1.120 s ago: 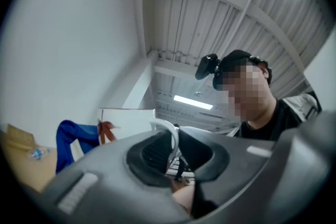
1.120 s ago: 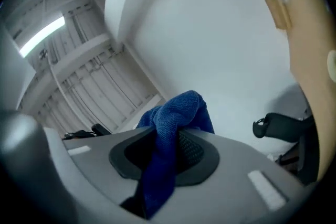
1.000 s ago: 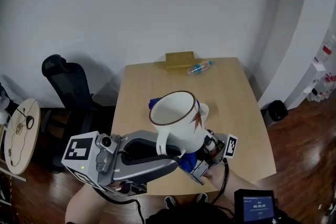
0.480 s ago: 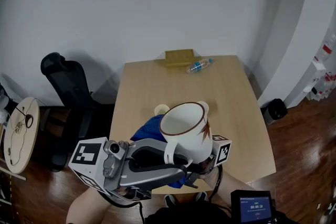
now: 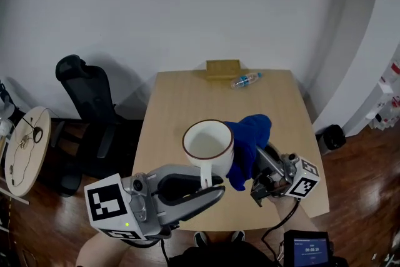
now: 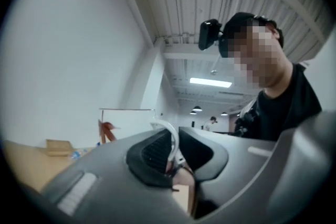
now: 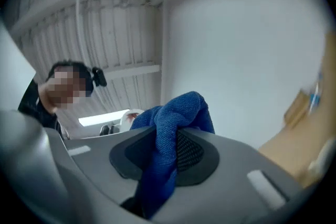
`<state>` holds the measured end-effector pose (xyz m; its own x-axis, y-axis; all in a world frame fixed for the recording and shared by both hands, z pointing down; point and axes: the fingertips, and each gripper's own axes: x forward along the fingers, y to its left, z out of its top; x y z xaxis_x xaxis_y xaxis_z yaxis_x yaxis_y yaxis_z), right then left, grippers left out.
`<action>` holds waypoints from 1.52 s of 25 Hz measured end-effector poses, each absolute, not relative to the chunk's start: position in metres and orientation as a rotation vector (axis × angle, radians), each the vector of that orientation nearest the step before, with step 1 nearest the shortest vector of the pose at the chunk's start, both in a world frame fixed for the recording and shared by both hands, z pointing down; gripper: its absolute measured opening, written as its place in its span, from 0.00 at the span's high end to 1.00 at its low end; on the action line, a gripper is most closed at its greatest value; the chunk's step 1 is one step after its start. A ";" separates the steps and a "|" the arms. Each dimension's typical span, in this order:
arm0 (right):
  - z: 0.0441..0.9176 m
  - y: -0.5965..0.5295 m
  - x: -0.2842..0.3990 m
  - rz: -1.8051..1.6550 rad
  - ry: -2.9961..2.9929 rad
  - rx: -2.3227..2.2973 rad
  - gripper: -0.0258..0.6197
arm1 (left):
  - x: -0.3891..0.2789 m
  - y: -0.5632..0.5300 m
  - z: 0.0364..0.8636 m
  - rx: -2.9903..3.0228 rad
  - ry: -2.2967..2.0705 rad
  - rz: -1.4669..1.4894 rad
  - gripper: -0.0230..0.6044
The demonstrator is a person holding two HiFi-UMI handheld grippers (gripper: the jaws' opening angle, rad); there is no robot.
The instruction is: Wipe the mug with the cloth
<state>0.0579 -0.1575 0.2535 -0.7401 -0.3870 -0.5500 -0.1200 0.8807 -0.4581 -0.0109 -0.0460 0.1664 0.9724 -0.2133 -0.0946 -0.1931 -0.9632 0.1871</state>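
The white ceramic mug (image 5: pixel 208 141) hangs above the near half of the light wooden surface (image 5: pixel 181 103). Its handle is pinched in the left claw (image 5: pixel 212 183), which reaches in from the lower left. The blue terry cloth (image 5: pixel 249 144) sits just beside the mug's right side, clamped in the right claw (image 5: pixel 257 162) below and right of it. At the surface's far edge lies a flat tan cardboard box (image 5: pixel 223 68), with a clear plastic bottle (image 5: pixel 245 80) just right of it. A black office chair (image 5: pixel 87 103) stands left of the surface.

1. Between the left gripper (image 5: pixel 209 183) and the right gripper (image 5: pixel 255 162), the mug (image 5: pixel 208 144) and the cloth (image 5: pixel 249 137) sit tight together, leaving no gap.
2. Ahead of both grippers, the table (image 5: pixel 181 97) lies open up to a bottle (image 5: pixel 245 80) and a brown box (image 5: pixel 223 68) at its far edge.
3. Left of the left gripper, past the table's edge, stands an office chair (image 5: pixel 87 94).
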 end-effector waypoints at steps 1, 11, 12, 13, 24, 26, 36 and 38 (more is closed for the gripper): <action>0.237 -0.157 0.065 -0.369 2.448 -0.481 0.82 | -0.015 -0.060 0.174 2.934 -0.403 -0.129 0.89; 0.175 -0.117 -0.008 1.180 2.546 -1.175 0.82 | -0.009 -0.117 0.201 2.860 -0.625 0.018 0.89; 0.175 -0.117 -0.007 1.218 2.538 -1.185 0.82 | -0.007 -0.112 0.199 2.874 -0.590 0.023 0.89; 0.175 -0.119 -0.005 1.214 2.543 -1.192 0.82 | -0.006 -0.106 0.197 2.889 -0.557 0.027 0.89; 0.213 -0.156 0.036 0.009 2.553 -0.838 0.82 | 0.006 -0.048 0.184 2.975 -0.263 -0.035 0.89; 0.225 -0.160 0.031 -0.202 2.532 -0.710 0.82 | 0.004 -0.045 0.185 2.974 -0.251 -0.043 0.89; 0.276 -0.174 0.030 -0.613 2.480 -0.564 0.82 | -0.027 -0.039 0.187 2.946 -0.379 -0.231 0.89; 0.283 -0.179 0.042 -0.609 2.480 -0.637 0.82 | -0.039 -0.044 0.197 2.968 -0.505 -0.193 0.89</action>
<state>0.0424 -0.1788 0.2827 -0.7633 -0.5399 -0.3549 -0.3141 0.7900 -0.5265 -0.0389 -0.0444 0.1965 0.9360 -0.3360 -0.1047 -0.3201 -0.9365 0.1434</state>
